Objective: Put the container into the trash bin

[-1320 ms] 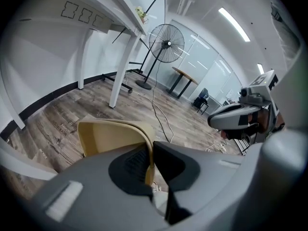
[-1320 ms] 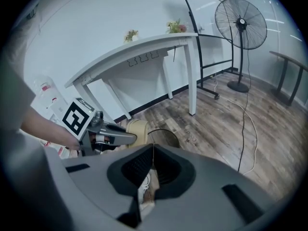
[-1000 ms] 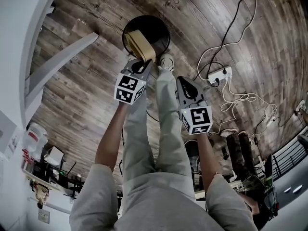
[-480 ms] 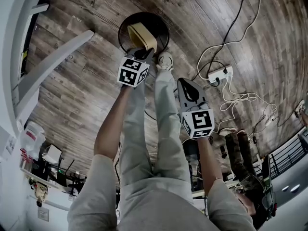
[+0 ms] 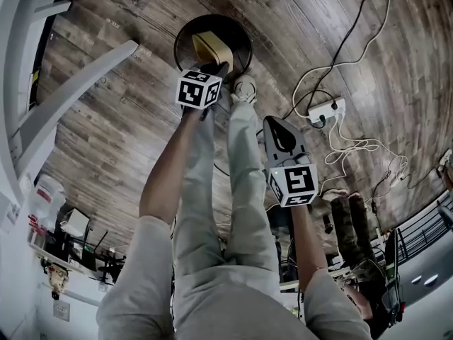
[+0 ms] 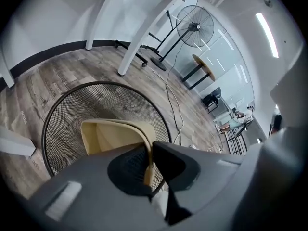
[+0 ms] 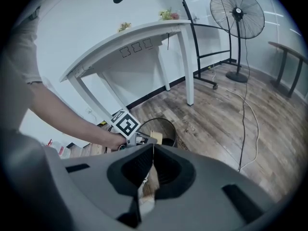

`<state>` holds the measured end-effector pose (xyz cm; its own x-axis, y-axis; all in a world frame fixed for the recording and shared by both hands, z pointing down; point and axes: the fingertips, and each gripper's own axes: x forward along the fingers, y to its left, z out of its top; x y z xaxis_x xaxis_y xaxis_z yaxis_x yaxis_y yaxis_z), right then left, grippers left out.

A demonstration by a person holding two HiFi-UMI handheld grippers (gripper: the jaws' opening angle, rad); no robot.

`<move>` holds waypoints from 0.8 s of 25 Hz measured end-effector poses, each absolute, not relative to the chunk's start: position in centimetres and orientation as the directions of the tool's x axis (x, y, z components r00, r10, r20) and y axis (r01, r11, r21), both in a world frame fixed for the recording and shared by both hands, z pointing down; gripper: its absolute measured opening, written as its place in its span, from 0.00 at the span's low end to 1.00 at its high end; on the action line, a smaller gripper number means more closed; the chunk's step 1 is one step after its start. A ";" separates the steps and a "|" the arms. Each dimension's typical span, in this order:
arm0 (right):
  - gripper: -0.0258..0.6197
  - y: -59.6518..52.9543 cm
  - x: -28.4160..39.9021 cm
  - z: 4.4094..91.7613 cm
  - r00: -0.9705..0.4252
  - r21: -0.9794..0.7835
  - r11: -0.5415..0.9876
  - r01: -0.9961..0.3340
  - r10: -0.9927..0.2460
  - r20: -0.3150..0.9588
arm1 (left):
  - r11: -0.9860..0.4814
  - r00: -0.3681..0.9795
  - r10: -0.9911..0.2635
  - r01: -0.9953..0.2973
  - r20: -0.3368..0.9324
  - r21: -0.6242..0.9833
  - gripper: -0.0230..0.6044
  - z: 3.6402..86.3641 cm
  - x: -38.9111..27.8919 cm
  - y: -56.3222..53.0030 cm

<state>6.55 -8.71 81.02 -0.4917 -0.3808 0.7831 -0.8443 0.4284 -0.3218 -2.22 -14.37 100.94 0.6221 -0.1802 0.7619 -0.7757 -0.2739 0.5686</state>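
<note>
A beige, open-topped container (image 5: 210, 46) hangs in the mouth of the round black mesh trash bin (image 5: 181, 35) on the wooden floor. My left gripper (image 5: 214, 69) is shut on the container's near wall. In the left gripper view the thin beige wall (image 6: 148, 158) runs between the two jaws, with the bin's mesh (image 6: 67, 114) below. My right gripper (image 5: 273, 123) hangs lower right beside the person's leg, jaws closed together with nothing in them. The right gripper view shows its own shut jaws (image 7: 150, 163), the left gripper (image 7: 137, 137), the container (image 7: 156, 136) and the bin (image 7: 167, 125).
White table legs (image 5: 85, 83) slant across the floor left of the bin. A power strip (image 5: 324, 109) with tangled cables lies to the right. The person's shoe (image 5: 244, 88) rests by the bin's rim. A standing fan (image 7: 237, 13) is far off.
The left gripper has carried the container downward from above the bin's near rim into its mouth. The right gripper has stayed where it was.
</note>
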 end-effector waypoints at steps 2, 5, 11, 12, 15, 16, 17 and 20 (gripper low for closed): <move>0.06 -8.7 6.5 81.0 -0.493 -0.323 0.430 -0.843 -0.379 0.783 | -0.258 0.613 -0.160 -0.782 0.773 0.567 0.09 101.6 -2.5 -14.2; 0.06 -8.7 6.3 80.9 -0.499 -0.328 0.432 -0.840 -0.380 0.779 | -0.236 0.591 -0.141 -0.799 0.794 0.553 0.13 102.3 -3.2 -14.0; 0.06 -9.2 6.6 80.8 -0.498 -0.324 0.434 -0.841 -0.385 0.777 | -0.211 0.575 -0.104 -0.810 0.812 0.547 0.37 103.3 -3.3 -13.6; 0.06 -9.2 6.7 80.8 -0.499 -0.324 0.434 -0.841 -0.386 0.776 | -0.216 0.569 -0.106 -0.814 0.816 0.539 0.38 103.3 -3.3 -13.5; 0.06 -9.4 6.7 80.7 -0.499 -0.323 0.435 -0.840 -0.389 0.774 | -0.232 0.557 -0.108 -0.820 0.823 0.524 0.43 103.4 -3.4 -13.5; 0.06 -9.5 6.7 80.7 -0.498 -0.322 0.435 -0.841 -0.390 0.775 | -0.235 0.556 -0.108 -0.820 0.824 0.522 0.43 103.4 -3.4 -13.5; 0.06 -9.5 6.7 80.7 -0.498 -0.322 0.435 -0.841 -0.390 0.775 | -0.236 0.556 -0.109 -0.820 0.824 0.522 0.44 103.4 -3.4 -13.6; 0.06 -9.6 6.6 80.5 -0.500 -0.323 0.436 -0.840 -0.391 0.773 | -0.238 0.553 -0.122 -0.822 0.824 0.517 0.44 103.0 -3.5 -13.6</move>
